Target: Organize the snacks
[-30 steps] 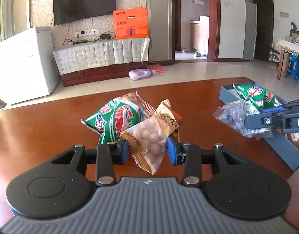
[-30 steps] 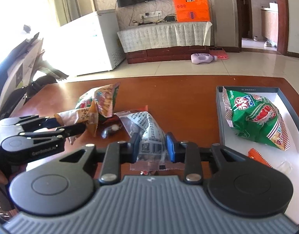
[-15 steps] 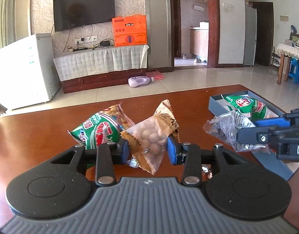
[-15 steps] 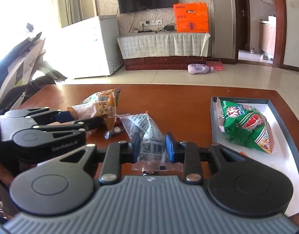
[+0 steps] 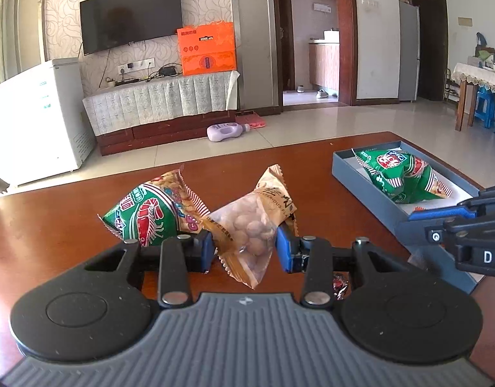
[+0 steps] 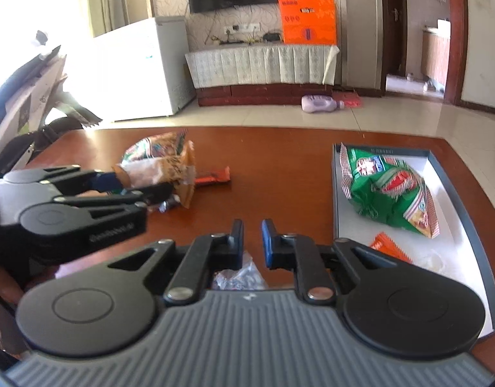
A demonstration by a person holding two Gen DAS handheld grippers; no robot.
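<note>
Peanut packet, tan with a clear window, hangs clamped between the blue pads of the left gripper in the left wrist view, above the brown table. Just behind it on the tabletop lies a green shrimp-print snack bag. A small dark wrapped candy shows under the right-hand finger. To the right stands a grey tray, holding a second green bag; the right gripper reaches in from the frame edge in front of it, its jaws drawn together.

Right wrist view: the right gripper has its jaws nearly together with a narrow gap and nothing between the pads; they have just been closing. A crinkled clear packet lies on the table below and behind the fingers, free of them. The tray sits to the right, with the green bag inside and an orange wrapper nearer the camera. At left, the left gripper holds the peanut packet; an orange bar wrapper lies on the table beside it.
</note>
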